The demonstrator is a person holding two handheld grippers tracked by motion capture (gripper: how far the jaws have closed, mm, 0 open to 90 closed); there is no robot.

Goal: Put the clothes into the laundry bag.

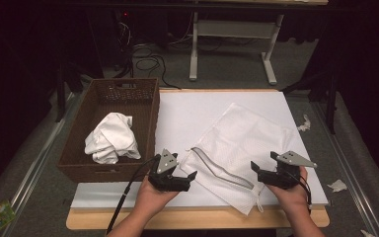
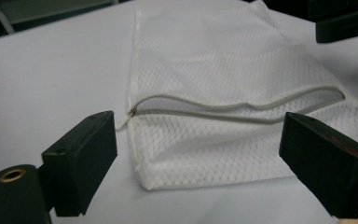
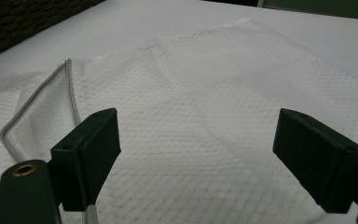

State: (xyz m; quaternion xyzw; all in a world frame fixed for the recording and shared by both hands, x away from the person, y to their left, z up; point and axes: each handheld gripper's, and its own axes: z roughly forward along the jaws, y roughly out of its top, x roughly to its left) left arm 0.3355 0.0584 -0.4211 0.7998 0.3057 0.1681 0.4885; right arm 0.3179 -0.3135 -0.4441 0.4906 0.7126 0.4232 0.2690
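Observation:
A white mesh laundry bag (image 1: 242, 133) lies flat on the white board (image 1: 192, 106), its grey zipper (image 1: 222, 173) standing partly apart along the near edge. My left gripper (image 1: 187, 177) is open and hovers just left of the bag's zipper corner. In the left gripper view the bag (image 2: 223, 60) and its zipper (image 2: 237, 106) lie ahead of the wide-apart jaws of this gripper (image 2: 198, 140), with nothing between them. My right gripper (image 1: 257, 172) is open at the bag's near right corner. Its view (image 3: 196, 140) looks over the mesh (image 3: 223, 79) towards the zipper (image 3: 32, 100).
A brown wicker basket (image 1: 79, 170) stands at the left of the board and holds a crumpled white cloth (image 1: 111, 138). The wooden table edge (image 1: 197, 217) runs along the front. Paper scraps (image 1: 336, 185) lie on the floor at right; cables (image 1: 148, 61) and a table frame (image 1: 193, 54) are behind.

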